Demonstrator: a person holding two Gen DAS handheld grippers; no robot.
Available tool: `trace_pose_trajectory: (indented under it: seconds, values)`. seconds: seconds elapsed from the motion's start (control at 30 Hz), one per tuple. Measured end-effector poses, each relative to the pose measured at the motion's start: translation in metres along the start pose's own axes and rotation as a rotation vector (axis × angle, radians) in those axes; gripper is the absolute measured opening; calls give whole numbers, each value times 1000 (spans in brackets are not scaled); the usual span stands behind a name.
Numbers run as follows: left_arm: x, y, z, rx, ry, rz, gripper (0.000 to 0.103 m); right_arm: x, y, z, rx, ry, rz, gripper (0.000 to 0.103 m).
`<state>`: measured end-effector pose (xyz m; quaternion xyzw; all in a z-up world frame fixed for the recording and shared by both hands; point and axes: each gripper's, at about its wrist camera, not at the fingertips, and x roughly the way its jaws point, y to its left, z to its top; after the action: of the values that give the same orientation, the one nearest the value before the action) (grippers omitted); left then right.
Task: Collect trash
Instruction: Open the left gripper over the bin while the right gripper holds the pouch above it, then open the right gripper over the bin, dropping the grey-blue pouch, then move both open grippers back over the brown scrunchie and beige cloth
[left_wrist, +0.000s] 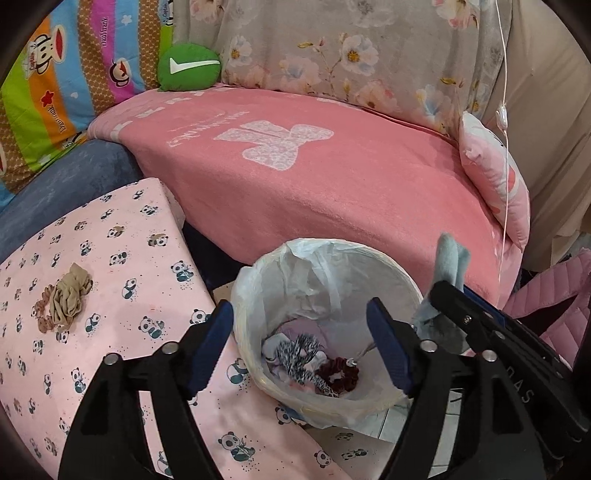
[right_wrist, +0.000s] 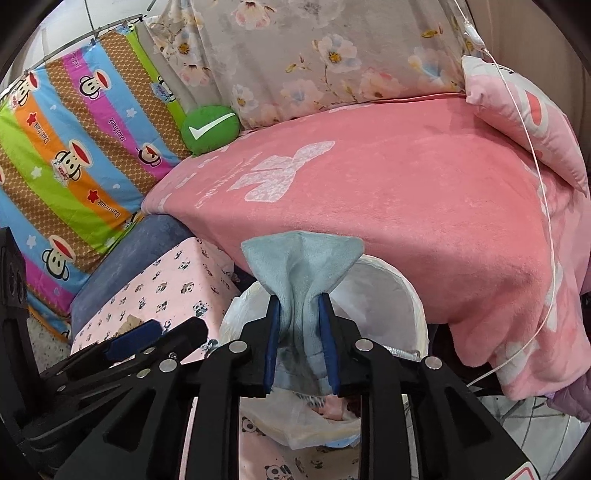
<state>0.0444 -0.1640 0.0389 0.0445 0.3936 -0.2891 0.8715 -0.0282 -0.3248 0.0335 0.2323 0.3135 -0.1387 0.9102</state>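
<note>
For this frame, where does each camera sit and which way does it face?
Left wrist: rides the left tongs, facing down into the lined bin beside the panda cushion; its open blue pads and the right tongs show.
Right wrist: rides the right tongs, pads against a light-blue cloth over the bin; the left tongs show.
Shared: bin, cloth, pink blanket, green check pillow.
</note>
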Motion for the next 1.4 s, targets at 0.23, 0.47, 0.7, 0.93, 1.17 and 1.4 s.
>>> trace_pose_trajectory:
  seconds: [0.23,0.47,0.7,0.93,1.17,1.4]
  values:
    - [-3,20,-1,-42,-3,31,76,2,5,-1,-10,2,-3,33]
    - [-11,39,-4,-86,-13,49,76,2,17,-1,-37,-3,0,38]
    - [-22,60,-11,-127,-31,68,76,0,35,-5,-67,3,13,40]
    - [-31,88,-19,-182,-36,103,76,1,60,-13,-113,22,40,41]
    - [-42,123,-31,-247,-42,144,76,5,91,-23,-161,42,68,41]
    - [-54,160,-43,-313,-46,180,76,12,132,-38,-224,73,99,41]
